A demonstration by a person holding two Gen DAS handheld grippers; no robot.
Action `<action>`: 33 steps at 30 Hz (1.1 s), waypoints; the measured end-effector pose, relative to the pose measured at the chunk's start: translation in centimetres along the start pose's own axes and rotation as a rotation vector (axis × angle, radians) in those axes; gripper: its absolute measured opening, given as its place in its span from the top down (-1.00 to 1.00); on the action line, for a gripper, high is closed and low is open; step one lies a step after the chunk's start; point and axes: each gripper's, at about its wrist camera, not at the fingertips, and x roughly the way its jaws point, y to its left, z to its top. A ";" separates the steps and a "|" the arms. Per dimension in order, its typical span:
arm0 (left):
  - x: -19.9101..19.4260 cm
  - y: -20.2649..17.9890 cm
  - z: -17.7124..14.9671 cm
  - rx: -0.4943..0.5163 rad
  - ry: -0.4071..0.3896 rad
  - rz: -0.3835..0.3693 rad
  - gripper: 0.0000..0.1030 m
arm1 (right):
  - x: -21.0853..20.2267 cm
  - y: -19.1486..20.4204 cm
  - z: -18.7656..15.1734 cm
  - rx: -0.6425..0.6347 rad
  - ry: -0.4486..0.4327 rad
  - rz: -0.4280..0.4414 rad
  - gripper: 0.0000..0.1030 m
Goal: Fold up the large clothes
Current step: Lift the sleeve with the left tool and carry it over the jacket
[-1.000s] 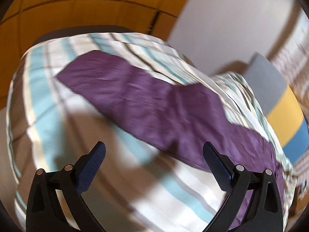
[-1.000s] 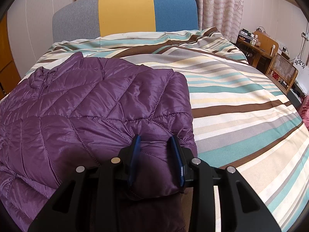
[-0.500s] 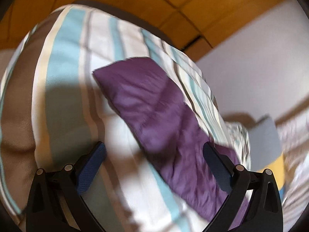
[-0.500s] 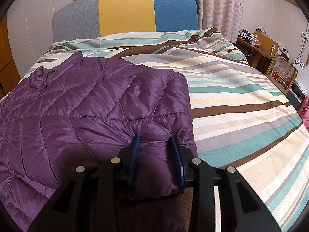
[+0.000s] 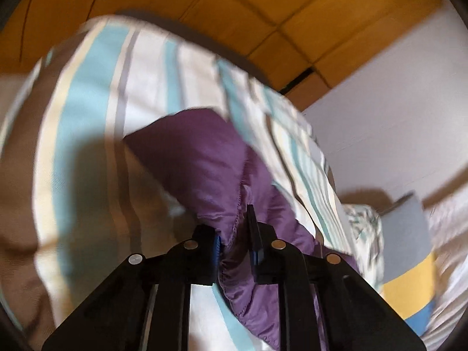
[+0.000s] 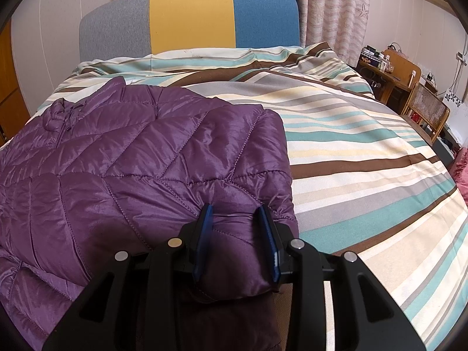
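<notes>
A purple quilted jacket (image 6: 131,161) lies spread on the left half of a striped bed cover (image 6: 351,146). In the right wrist view my right gripper (image 6: 235,209) is shut on the jacket's near right corner, and the fabric bulges between the blue pads. In the blurred left wrist view a long purple part of the jacket (image 5: 204,161), seemingly a sleeve, stretches away over the striped cover (image 5: 87,117). My left gripper (image 5: 234,225) is closing on its near end, with bunched purple fabric pinched between the pads.
A grey, yellow and blue headboard (image 6: 190,17) stands at the bed's far end, with curtains behind it. A wooden desk (image 6: 395,70) and a wicker chair (image 6: 427,108) are at the right. Orange wooden panels (image 5: 234,14) rise beyond the bed's left side.
My left gripper rolled and swung along the purple sleeve, then its wide-open jaws closed on the fabric. The right gripper and the jacket corner in it have not moved.
</notes>
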 end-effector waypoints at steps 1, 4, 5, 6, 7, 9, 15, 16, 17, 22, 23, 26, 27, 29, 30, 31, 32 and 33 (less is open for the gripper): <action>-0.5 -0.5 -0.4 0.030 -0.015 -0.005 0.69 | 0.0 0.0 0.0 0.001 0.000 0.001 0.37; -2.9 -2.8 -2.1 0.130 -0.064 -0.057 0.69 | 0.0 -0.1 0.0 0.003 -0.001 0.004 0.37; -3.6 -3.5 -2.5 0.151 -0.079 -0.070 0.69 | 0.0 0.0 0.0 0.003 -0.001 0.003 0.37; -4.4 -4.3 -3.0 0.177 -0.098 -0.085 0.69 | 0.0 -0.1 0.0 0.003 -0.001 0.003 0.37; -5.2 -5.2 -3.6 0.208 -0.114 -0.103 0.69 | 0.0 0.0 0.0 0.003 -0.001 0.004 0.37; -6.3 -7.0 -4.5 0.266 -0.134 -0.141 0.69 | 0.0 -0.3 0.0 0.007 -0.001 0.008 0.37; -10.2 -13.7 -8.4 0.502 -0.162 -0.350 0.69 | 0.0 -0.2 0.1 0.009 -0.002 0.010 0.36; -10.9 -14.8 -9.4 0.541 -0.164 -0.382 0.69 | 0.0 -0.3 0.1 0.010 -0.002 0.011 0.36; -11.3 -15.4 -10.0 0.563 -0.164 -0.403 0.69 | 0.0 -0.3 0.1 0.011 -0.002 0.013 0.36; -12.7 -18.9 -14.4 0.669 -0.109 -0.486 0.69 | -0.1 -0.3 0.1 0.014 -0.002 0.021 0.35; -12.9 -19.3 -15.3 0.681 -0.097 -0.494 0.69 | -0.1 -0.3 0.1 0.015 -0.002 0.022 0.34; -12.0 -19.8 -17.3 0.677 -0.028 -0.478 0.69 | -0.1 -0.4 0.1 0.016 -0.002 0.027 0.34; -11.5 -19.5 -17.3 0.645 -0.007 -0.460 0.69 | -0.1 -0.5 0.1 0.018 -0.002 0.030 0.33; -10.1 -18.2 -16.9 0.570 0.024 -0.404 0.48 | -0.1 -0.5 0.1 0.021 -0.002 0.036 0.32; -9.2 -17.2 -16.3 0.526 0.046 -0.373 0.17 | -0.1 -0.5 0.1 0.023 -0.002 0.038 0.32; -8.6 -15.9 -15.5 0.473 0.050 -0.343 -0.38 | -0.1 -0.5 0.1 0.023 -0.002 0.040 0.32; -8.6 -14.5 -14.8 0.420 0.014 -0.306 -0.54 | -0.1 -0.6 0.1 0.025 -0.002 0.042 0.32; -8.7 -13.4 -14.3 0.389 -0.018 -0.283 -0.54 | -0.1 -0.5 0.1 0.025 -0.002 0.042 0.31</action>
